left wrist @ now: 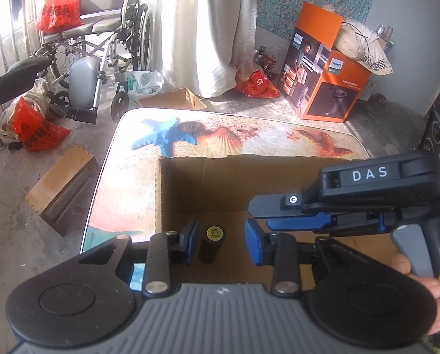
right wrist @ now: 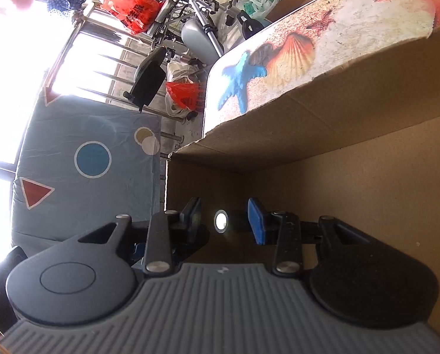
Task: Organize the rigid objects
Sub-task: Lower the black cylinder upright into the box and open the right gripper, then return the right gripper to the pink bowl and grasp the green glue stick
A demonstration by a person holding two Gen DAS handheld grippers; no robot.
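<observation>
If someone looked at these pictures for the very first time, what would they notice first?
Probably the bright blue starfish printed on the table top, just behind the open cardboard box. Next, the small black cylinder standing in the box, between the left gripper's open blue pads. The orange carton sits on the floor behind.

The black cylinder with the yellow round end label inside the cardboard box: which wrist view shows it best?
The left wrist view: the black cylinder lies in the cardboard box between the open left gripper, body and yellow label both visible. The right wrist view shows only a glaring round end, which may be the same item.
</observation>
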